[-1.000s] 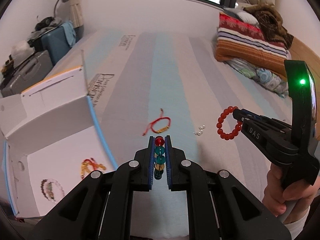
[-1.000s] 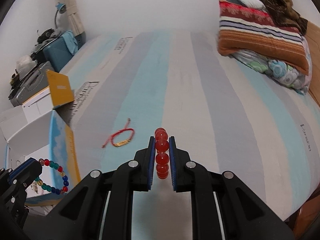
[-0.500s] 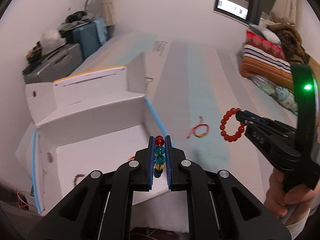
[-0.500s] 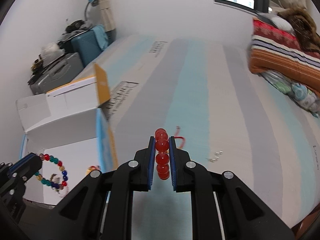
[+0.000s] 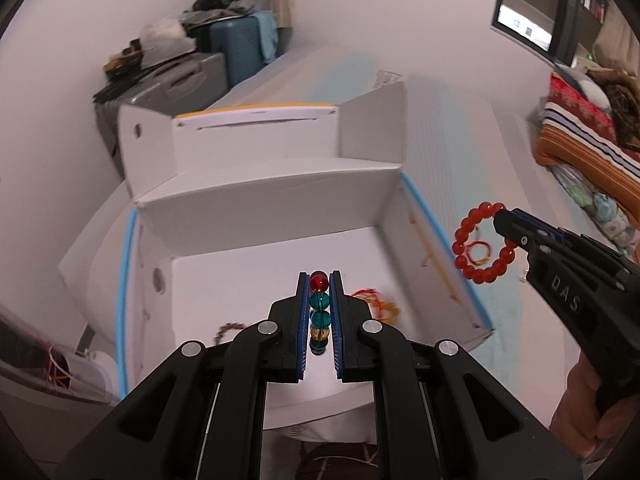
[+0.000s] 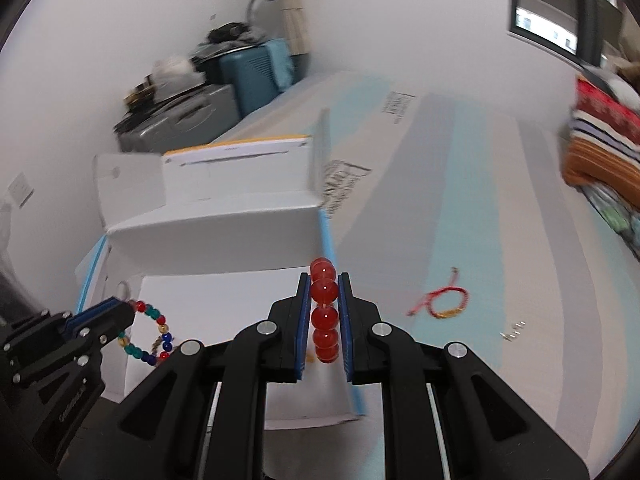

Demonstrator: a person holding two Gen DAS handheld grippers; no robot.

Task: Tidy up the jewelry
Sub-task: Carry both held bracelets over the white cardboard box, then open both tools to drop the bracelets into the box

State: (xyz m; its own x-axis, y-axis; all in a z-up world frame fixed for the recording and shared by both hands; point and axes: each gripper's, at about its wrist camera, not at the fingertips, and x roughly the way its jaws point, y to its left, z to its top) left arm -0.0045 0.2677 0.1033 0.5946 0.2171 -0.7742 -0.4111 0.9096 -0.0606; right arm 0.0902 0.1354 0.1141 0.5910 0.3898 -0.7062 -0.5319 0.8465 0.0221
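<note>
We see a bed [image 6: 460, 208] covered in pale blue, grey and white stripes with printed lettering. On it stand an open white box [image 5: 280, 184] with blue edges at the near left side, a red cord bracelet [image 6: 444, 304] lying flat to the box's right, and a few small silver bits [image 6: 514, 330] just beyond that. Folded striped blankets [image 5: 588, 140] are piled at the far right.

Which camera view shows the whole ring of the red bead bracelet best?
The left wrist view: there the red bead bracelet hangs as a nearly full ring from the right gripper. The right wrist view shows only a short row of its beads pinched between the jaws.
</note>
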